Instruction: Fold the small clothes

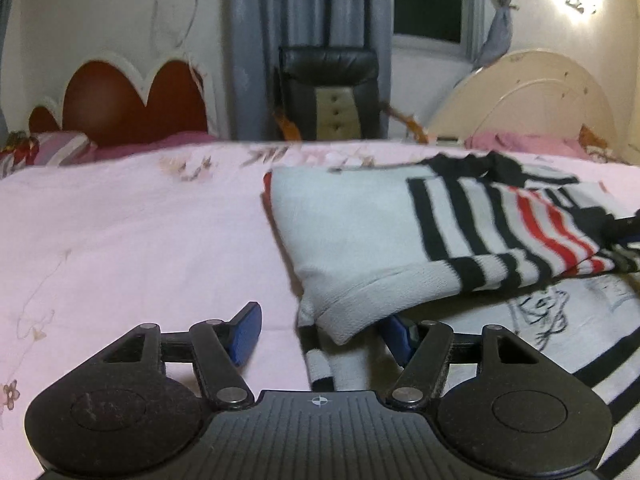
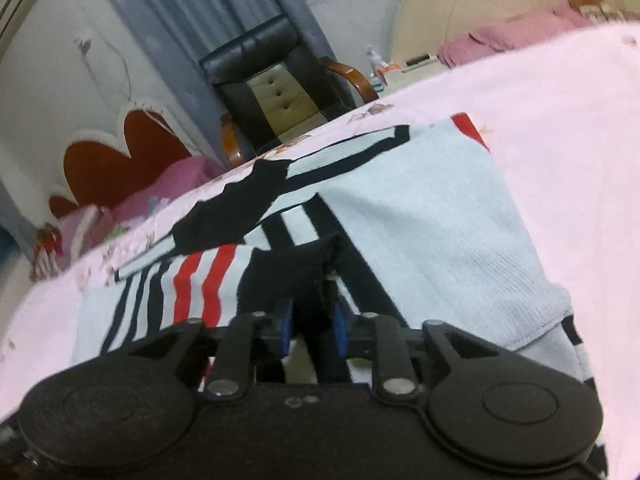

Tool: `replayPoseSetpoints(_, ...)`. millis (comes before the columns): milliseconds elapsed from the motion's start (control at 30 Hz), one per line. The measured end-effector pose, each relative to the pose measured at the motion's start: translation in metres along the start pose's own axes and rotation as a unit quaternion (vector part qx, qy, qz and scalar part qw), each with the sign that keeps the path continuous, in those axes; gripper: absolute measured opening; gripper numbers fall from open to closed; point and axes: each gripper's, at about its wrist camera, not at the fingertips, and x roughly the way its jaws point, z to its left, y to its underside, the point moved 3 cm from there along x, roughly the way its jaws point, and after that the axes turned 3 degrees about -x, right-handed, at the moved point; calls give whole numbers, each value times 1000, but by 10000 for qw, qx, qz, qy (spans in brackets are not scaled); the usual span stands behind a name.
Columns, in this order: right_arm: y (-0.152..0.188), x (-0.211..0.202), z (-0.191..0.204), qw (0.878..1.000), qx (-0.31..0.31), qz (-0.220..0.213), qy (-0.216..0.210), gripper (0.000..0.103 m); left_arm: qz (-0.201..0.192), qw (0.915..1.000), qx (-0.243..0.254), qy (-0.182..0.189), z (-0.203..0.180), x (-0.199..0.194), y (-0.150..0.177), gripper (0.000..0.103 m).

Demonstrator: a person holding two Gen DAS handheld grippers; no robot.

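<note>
- Left wrist view: the small sweater point(image 1: 360, 232) lay on the pink bedsheet point(image 1: 120, 232), right of centre. It was a pale grey-white knit, folded over on itself, with black stripes and a patch of red stripes toward its right side.
- Its ribbed hem corner hung just in front of the left gripper point(image 1: 324, 332), whose blue pads point(image 1: 246, 334) stood apart and released; the right pad was partly hidden under the hem, and nothing was pinched.
- A second white garment point(image 1: 560, 320) with a black line drawing lay beneath the sweater at the right.
- No containers appeared; a black chair point(image 1: 328, 92) stood beyond the bed.
- Right wrist view: the same sweater point(image 2: 420, 216) spread across the sheet point(image 2: 560, 120), with its plain pale panel at right and black and red stripes at left.
- The right gripper point(image 2: 313, 320) was clenched on a dark fold of the sweater, which bunched up between its blue pads point(image 2: 285, 326).
</note>
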Motion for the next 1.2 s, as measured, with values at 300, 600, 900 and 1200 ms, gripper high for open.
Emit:
replayPoseSetpoints(300,-20,-23,10,9961,-685,-535,-121,4,155,9999,21,-14,0,6,2,63)
replayPoseSetpoints(600,-13,-5,0,9954,-873,-372,137,4,-77,9988,139,462,8,-38,3,63)
replayPoseSetpoints(900,-14,-23,5,9889,-1185,-719,540,20,131,9968,-92,779,-19,6,-6,63)
replayPoseSetpoints(1200,7,12,16,9820,-1830,12,472,3,113,9971,266,706,-26,10,0,64)
